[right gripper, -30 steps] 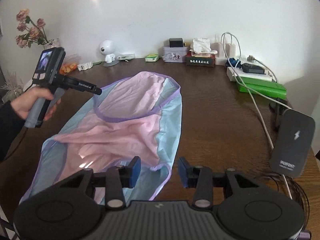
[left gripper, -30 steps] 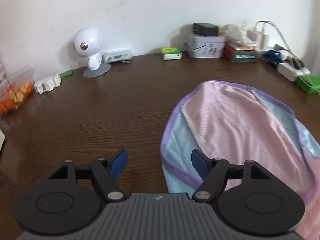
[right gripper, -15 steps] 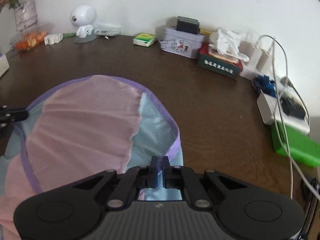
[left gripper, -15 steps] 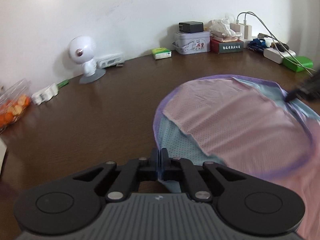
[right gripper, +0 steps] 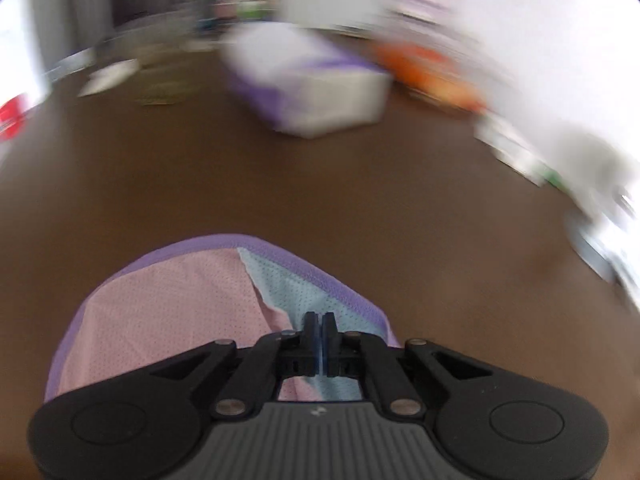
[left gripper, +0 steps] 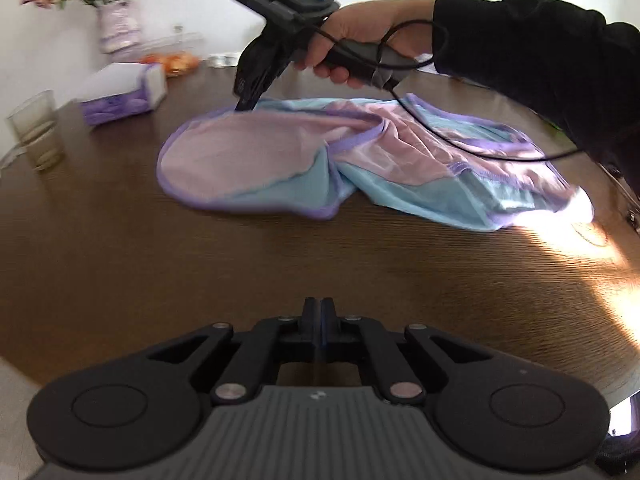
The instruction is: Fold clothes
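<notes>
A pink and light-blue mesh garment with purple trim (left gripper: 320, 160) lies crumpled on the dark wooden table (left gripper: 200, 272). My left gripper (left gripper: 318, 312) is shut and empty, held above bare table well in front of the garment. My right gripper (right gripper: 319, 326) is shut on the garment (right gripper: 180, 320) near its purple-trimmed edge. In the left wrist view the right gripper (left gripper: 244, 106) shows with its tip down on the garment's far left edge, held by a hand in a black sleeve.
A white and purple tissue box (left gripper: 120, 94) and a glass (left gripper: 34, 132) stand at the table's left. A vase of flowers (left gripper: 116, 28) and orange snacks (left gripper: 174, 60) sit by the wall. The right wrist view is blurred; the tissue box (right gripper: 308, 88) lies ahead.
The left gripper let go of the garment, shut empty and swung back from it. The right gripper, still shut on the garment, carried its edge across, folding it over.
</notes>
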A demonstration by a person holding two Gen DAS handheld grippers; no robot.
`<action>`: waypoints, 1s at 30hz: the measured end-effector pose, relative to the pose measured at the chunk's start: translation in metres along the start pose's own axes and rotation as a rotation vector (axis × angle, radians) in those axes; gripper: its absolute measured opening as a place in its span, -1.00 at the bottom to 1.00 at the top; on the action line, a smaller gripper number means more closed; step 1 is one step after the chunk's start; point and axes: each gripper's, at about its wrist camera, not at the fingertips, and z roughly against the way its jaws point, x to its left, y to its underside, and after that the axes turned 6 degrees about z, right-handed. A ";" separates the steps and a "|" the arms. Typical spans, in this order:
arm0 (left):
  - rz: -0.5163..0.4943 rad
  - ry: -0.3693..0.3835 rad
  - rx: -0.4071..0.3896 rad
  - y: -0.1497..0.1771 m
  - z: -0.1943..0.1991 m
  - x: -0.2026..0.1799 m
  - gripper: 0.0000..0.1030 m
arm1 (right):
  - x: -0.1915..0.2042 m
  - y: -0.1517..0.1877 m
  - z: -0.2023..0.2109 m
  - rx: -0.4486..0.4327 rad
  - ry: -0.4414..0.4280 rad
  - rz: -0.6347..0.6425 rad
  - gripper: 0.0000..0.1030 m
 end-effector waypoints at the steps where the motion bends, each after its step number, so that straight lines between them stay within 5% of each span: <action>1: 0.009 -0.021 -0.043 -0.002 0.006 0.005 -0.88 | 0.013 -0.007 0.004 -0.010 -0.016 0.028 -0.94; 3: 0.027 -0.034 -0.096 -0.007 0.010 0.014 -0.28 | 0.026 -0.009 0.028 -0.047 0.001 0.058 -0.87; 5: 0.042 -0.001 -0.129 -0.013 0.005 0.021 -0.01 | 0.023 0.003 0.067 -0.089 0.043 0.046 -0.80; 9: 0.043 0.108 -0.094 -0.034 -0.019 0.022 0.00 | 0.001 0.084 0.167 -0.147 0.154 -0.108 -0.37; 12: -0.025 0.197 -0.089 -0.044 -0.037 0.006 0.02 | 0.002 0.175 0.212 -0.098 0.226 -0.229 -0.28; 15: -0.071 0.204 -0.042 -0.051 -0.061 -0.007 0.07 | 0.002 0.261 0.228 -0.013 0.311 -0.417 -0.27; 19: -0.086 0.187 -0.001 -0.046 -0.080 -0.006 -0.15 | -0.001 0.323 0.227 -0.025 0.346 -0.625 -0.28; 21: -0.091 0.168 -0.001 -0.046 -0.082 -0.002 -0.70 | -0.006 0.332 0.218 -0.048 0.361 -0.681 -0.28; 22: -0.087 0.160 0.000 -0.045 -0.082 0.001 -0.82 | -0.008 0.335 0.213 -0.051 0.376 -0.696 -0.29; 25: -0.034 0.147 -0.019 -0.042 -0.084 0.012 -0.93 | -0.003 0.343 0.206 -0.055 0.436 -0.715 -0.44; 26: -0.024 0.136 -0.020 -0.043 -0.084 0.014 -0.93 | 0.001 0.345 0.205 -0.052 0.459 -0.718 -0.82; 30: -0.032 0.141 -0.013 -0.035 -0.075 0.010 -0.94 | 0.036 0.354 0.212 -0.010 0.535 -0.699 -0.88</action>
